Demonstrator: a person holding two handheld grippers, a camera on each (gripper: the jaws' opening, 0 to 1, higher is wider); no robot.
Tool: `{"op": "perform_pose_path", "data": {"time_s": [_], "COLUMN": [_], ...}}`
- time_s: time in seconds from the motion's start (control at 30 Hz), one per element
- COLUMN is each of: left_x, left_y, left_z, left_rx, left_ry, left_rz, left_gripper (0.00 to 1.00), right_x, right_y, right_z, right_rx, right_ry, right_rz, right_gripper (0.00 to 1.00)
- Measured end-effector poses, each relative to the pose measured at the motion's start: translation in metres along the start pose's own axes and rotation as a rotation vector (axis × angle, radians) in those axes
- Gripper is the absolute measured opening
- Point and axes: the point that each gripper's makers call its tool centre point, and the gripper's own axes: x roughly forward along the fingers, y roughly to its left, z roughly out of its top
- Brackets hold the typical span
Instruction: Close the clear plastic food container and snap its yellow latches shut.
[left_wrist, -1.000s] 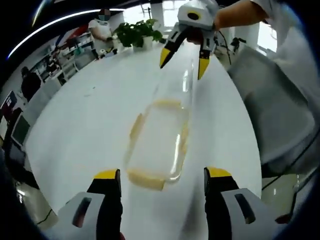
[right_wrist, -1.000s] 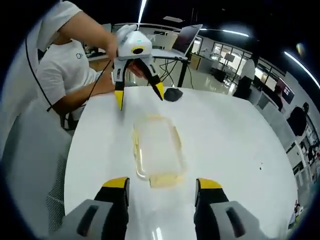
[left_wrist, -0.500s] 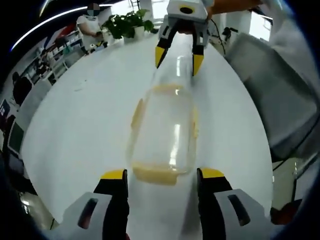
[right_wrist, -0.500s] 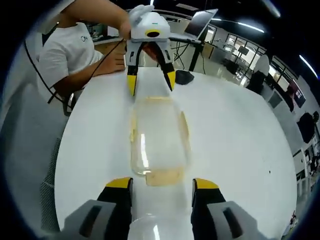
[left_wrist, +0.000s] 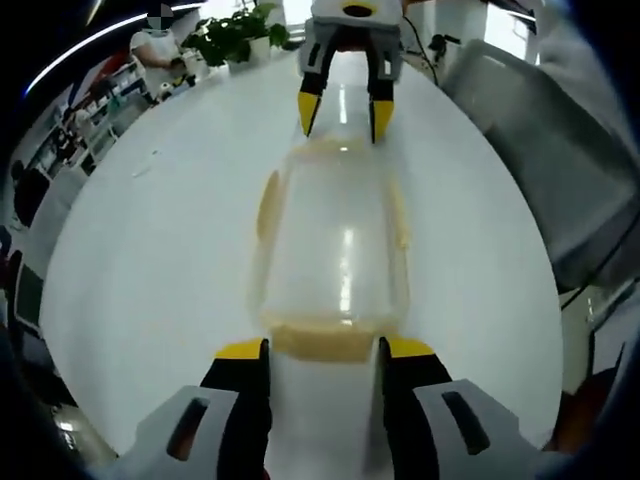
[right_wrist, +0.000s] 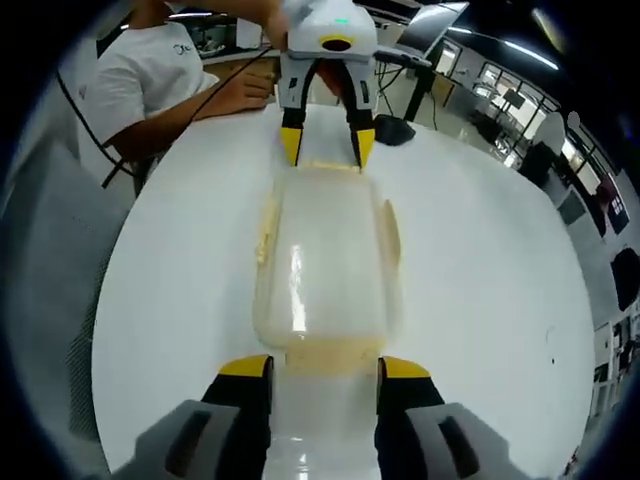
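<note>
Both claws have closed in on the container (left_wrist: 335, 250) since a second ago. The left claw (left_wrist: 325, 348) and right claw (right_wrist: 325, 366) are sitting open, bracketing its end latches, apparently for pressing them. The container is lying on the table (left_wrist: 150, 250).

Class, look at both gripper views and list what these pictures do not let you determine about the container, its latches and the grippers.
- Left gripper view: whether the near yellow latch is snapped; glare and clear plastic blur it.
- Right gripper view: whether the left gripper touches the far latch; too small to tell.
- Either view: whether the container holds anything; reflections on the lid hide it.
- Right gripper view: the small dark object, too small to identify.
</note>
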Motion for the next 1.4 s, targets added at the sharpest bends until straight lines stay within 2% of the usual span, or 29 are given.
{"op": "perform_pose_path", "data": {"time_s": [0.03,0.13,0.23,0.3,0.33,0.37,0.4,0.5,0.57,0.63,0.73,1.1,1.2,1.4], "left_x": [0.001,0.000,0.001,0.001,0.000,0.000,0.000,0.000,-0.002,-0.004,-0.009,-0.042,-0.051,-0.071], "left_y": [0.001,0.000,-0.002,-0.004,-0.007,-0.008,-0.009,-0.014,-0.020,-0.021,-0.023,-0.016,-0.019,-0.030], "left_z": [0.004,0.004,0.005,0.006,0.005,0.006,0.005,0.007,0.008,0.010,0.012,0.011,0.017,0.043], "left_rx": [-0.004,-0.006,-0.002,-0.002,0.003,0.003,-0.007,-0.013,-0.068,-0.043,-0.052,-0.011,-0.028,-0.028], "left_ry": [-0.023,-0.013,-0.017,-0.016,-0.005,-0.005,-0.003,-0.001,-0.011,-0.007,-0.002,0.045,0.033,0.029], "left_rz": [-0.001,-0.012,-0.015,-0.020,-0.027,-0.027,-0.031,-0.038,-0.070,-0.062,-0.062,-0.001,0.002,0.005], "left_gripper": [0.41,0.38,0.38,0.38,0.38,0.38,0.38,0.37,0.37,0.37,0.37,0.36,0.36,0.36], "right_x": [0.001,0.003,0.005,0.012,0.010,0.006,0.006,0.005,0.004,0.001,-0.004,-0.026,-0.034,-0.059], "right_y": [0.000,-0.004,-0.006,0.001,0.001,-0.001,0.000,0.001,0.003,0.003,0.004,0.005,0.006,0.011], "right_z": [0.000,0.001,0.004,0.001,0.006,0.004,0.004,0.003,0.003,0.004,0.005,0.032,0.034,0.034], "right_rx": [0.006,-0.014,0.010,-0.044,-0.037,-0.032,-0.057,-0.058,-0.070,-0.084,-0.085,-0.081,-0.078,-0.085], "right_ry": [-0.002,0.016,0.002,0.024,-0.001,0.006,-0.005,-0.015,-0.007,-0.009,-0.013,-0.073,-0.085,-0.099], "right_rz": [0.005,0.010,0.016,0.019,0.019,0.021,0.026,0.029,0.032,0.028,0.029,0.005,0.001,0.007], "right_gripper": [0.38,0.37,0.36,0.37,0.37,0.36,0.36,0.36,0.36,0.36,0.36,0.36,0.36,0.36]}}
